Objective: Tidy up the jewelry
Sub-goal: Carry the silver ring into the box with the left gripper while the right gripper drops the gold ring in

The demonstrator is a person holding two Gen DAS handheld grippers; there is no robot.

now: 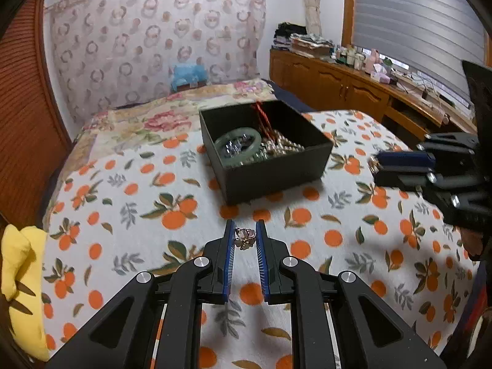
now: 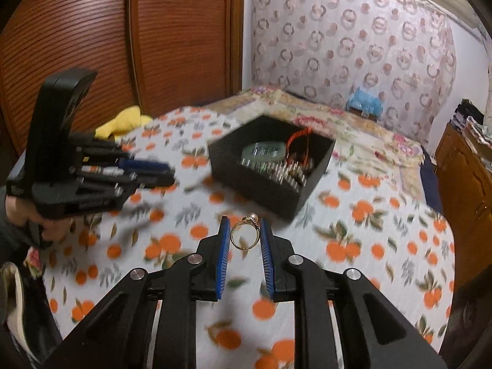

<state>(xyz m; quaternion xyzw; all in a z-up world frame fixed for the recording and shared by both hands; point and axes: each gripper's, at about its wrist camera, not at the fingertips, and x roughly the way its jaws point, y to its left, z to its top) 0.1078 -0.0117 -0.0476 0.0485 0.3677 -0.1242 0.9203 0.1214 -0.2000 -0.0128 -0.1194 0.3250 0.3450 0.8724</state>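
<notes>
The left gripper (image 1: 245,240) pinches a small flower-shaped gold piece (image 1: 245,239) between its blue pads. The right gripper (image 2: 245,236) grips a gold ring (image 2: 244,235) with a pearl on top — the hoop faces its camera, the pearl points away.

Both grippers hover over the orange-print cloth (image 1: 307,246). The black box (image 1: 270,166) sits at about 12 o'clock from the left gripper and 1 o'clock from the right one. A green bangle (image 1: 238,143) and beads lie inside. The left gripper looks a bit nearer the box — it could likely drop its piece in first.
</notes>
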